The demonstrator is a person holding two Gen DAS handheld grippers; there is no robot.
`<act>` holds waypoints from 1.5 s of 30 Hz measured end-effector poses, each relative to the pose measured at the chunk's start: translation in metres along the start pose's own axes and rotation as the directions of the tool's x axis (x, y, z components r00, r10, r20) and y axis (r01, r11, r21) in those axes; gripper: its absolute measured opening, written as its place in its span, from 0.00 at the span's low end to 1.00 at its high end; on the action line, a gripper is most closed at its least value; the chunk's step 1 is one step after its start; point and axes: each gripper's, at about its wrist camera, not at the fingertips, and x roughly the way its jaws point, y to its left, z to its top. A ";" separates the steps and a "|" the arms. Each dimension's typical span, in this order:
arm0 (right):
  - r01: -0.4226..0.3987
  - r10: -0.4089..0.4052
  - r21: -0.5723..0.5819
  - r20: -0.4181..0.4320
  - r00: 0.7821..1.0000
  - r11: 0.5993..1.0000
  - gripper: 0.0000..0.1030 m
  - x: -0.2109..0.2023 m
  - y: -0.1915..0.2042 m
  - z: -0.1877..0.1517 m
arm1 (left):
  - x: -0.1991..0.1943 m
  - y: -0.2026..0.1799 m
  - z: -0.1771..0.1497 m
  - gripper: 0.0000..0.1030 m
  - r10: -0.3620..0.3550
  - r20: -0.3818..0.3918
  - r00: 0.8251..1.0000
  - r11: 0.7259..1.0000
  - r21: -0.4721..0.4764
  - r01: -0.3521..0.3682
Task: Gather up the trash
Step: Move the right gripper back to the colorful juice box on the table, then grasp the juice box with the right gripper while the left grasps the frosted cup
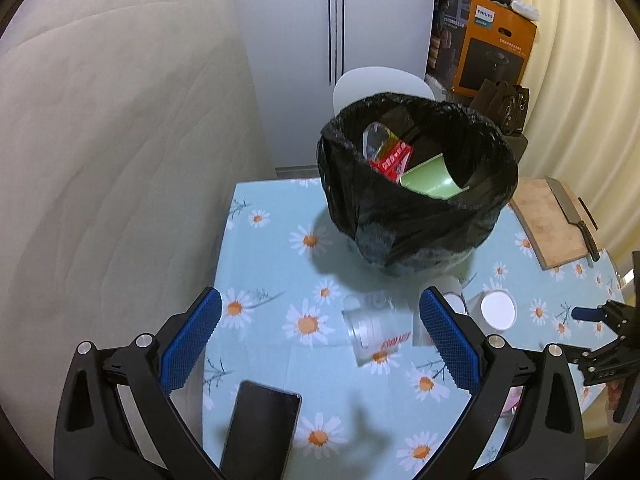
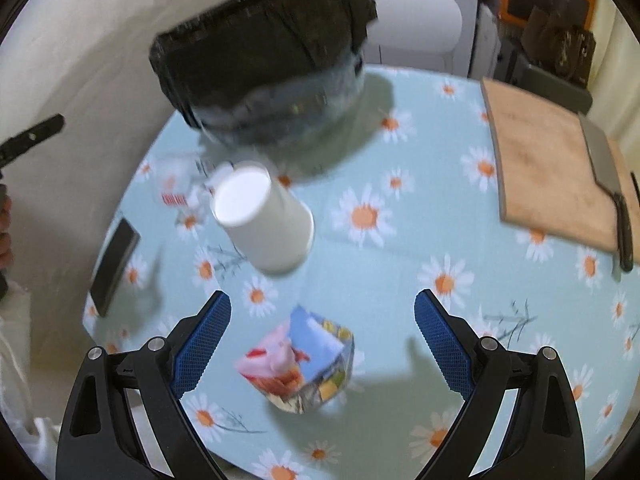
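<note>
A bin lined with a black bag stands on the daisy tablecloth; it holds a green cup, a red wrapper and clear plastic. A clear plastic cup lies on its side in front of the bin, between the fingers of my open left gripper, which hovers above it. A white paper cup lies on its side near the bin. A colourful printed carton lies between the fingers of my open right gripper. Both grippers are empty.
A black phone lies at the table's near left edge. A wooden cutting board with a cleaver sits at the right. A white chair stands behind the table, with boxes and bags beyond. A pale wall is at left.
</note>
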 end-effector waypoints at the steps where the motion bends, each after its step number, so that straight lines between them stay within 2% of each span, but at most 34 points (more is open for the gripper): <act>1: 0.001 -0.001 0.001 -0.011 1.000 1.000 0.86 0.004 -0.001 -0.004 | 0.000 0.000 -0.003 0.94 -0.004 -0.004 1.000 1.000 -0.004 0.004; 7: -0.010 0.011 0.017 -0.065 0.998 1.000 0.86 0.025 -0.007 -0.024 | -0.003 0.006 -0.021 0.94 -0.043 -0.009 0.999 0.998 -0.041 0.042; 14: -0.048 0.051 0.035 -0.121 0.991 0.998 0.86 0.047 -0.011 -0.038 | -0.002 0.009 -0.038 0.94 -0.013 -0.042 0.999 0.999 -0.054 0.010; 19: -0.021 0.026 0.037 -0.132 0.991 0.999 0.83 0.057 -0.012 -0.042 | 0.004 0.007 -0.051 0.94 0.003 -0.075 0.997 0.999 -0.051 -0.007; 21: -0.032 0.040 0.054 -0.152 0.988 0.998 0.48 0.062 -0.015 -0.044 | 0.007 0.007 -0.055 0.94 0.003 -0.085 0.996 0.999 -0.051 -0.007; 22: -0.046 0.058 0.076 -0.169 0.984 0.996 0.40 0.066 -0.018 -0.045 | 0.009 0.006 -0.058 0.94 0.003 -0.088 0.996 0.999 -0.050 -0.008; 23: -0.075 0.092 0.098 -0.181 0.979 0.992 0.25 0.068 -0.020 -0.046 | 0.011 0.006 -0.061 0.94 -0.001 -0.094 0.996 0.999 -0.049 -0.004; 26: -0.119 0.138 0.119 -0.170 0.976 0.986 0.15 0.066 -0.022 -0.047 | 0.018 0.004 -0.065 0.94 -0.014 -0.102 0.995 0.999 -0.048 0.010; 35: -0.177 0.192 0.134 -0.110 0.975 0.975 0.13 0.037 -0.026 -0.045 | 0.051 -0.013 -0.067 0.94 -0.065 -0.123 0.990 0.998 -0.028 0.062; 45: -0.151 0.163 0.168 -0.058 0.985 0.974 0.13 0.005 -0.040 -0.042 | 0.097 -0.039 -0.060 0.94 -0.058 -0.157 0.986 0.997 0.036 0.064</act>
